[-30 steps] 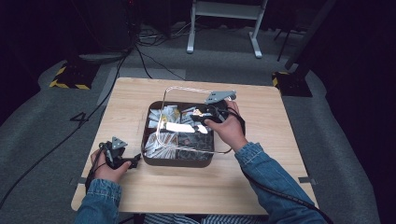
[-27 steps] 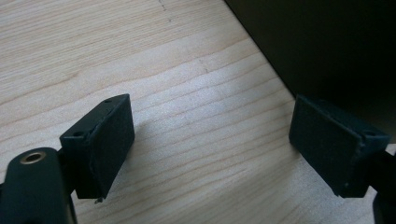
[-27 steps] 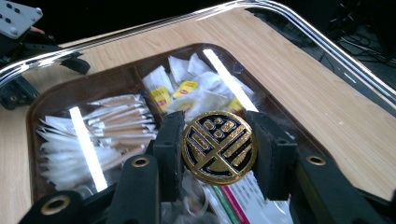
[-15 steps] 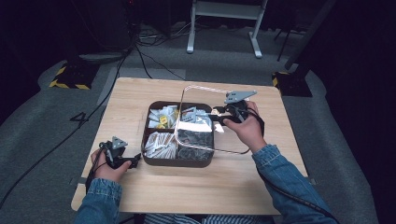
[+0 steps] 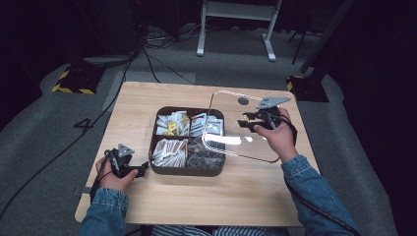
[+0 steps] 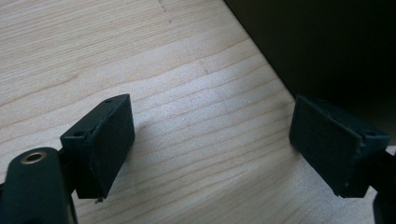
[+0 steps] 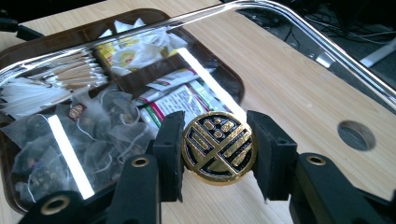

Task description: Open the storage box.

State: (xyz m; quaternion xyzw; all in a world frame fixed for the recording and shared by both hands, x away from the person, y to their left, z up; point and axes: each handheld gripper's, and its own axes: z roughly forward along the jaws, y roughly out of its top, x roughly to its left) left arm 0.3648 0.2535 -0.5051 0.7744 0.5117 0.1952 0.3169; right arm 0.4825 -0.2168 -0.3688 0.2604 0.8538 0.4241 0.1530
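A dark brown compartment box (image 5: 187, 172) of tea bags and paper packets stands at the middle of the wooden table (image 5: 147, 103). Its clear lid (image 5: 231, 98) hangs tilted over the box's right side and the table beside it. My right gripper (image 5: 247, 121) is shut on the lid's round gold-and-black knob (image 7: 218, 147), one jaw on each side of it. The box (image 7: 60, 39) lies beneath the lid's rim (image 7: 327, 44). My left gripper (image 5: 142, 168) rests open on the table just left of the box, nothing between its jaws (image 6: 210, 149); the box's dark wall (image 6: 327, 46) is close ahead.
A round cable hole (image 5: 243, 101) sits in the table behind the lid. Bare wood lies along the front edge and at the far left. Cables (image 5: 147, 59) and a white stand (image 5: 236, 14) are on the floor beyond the table.
My right gripper has carried the clear lid off the box and toward the right. The left gripper has stayed where it was.
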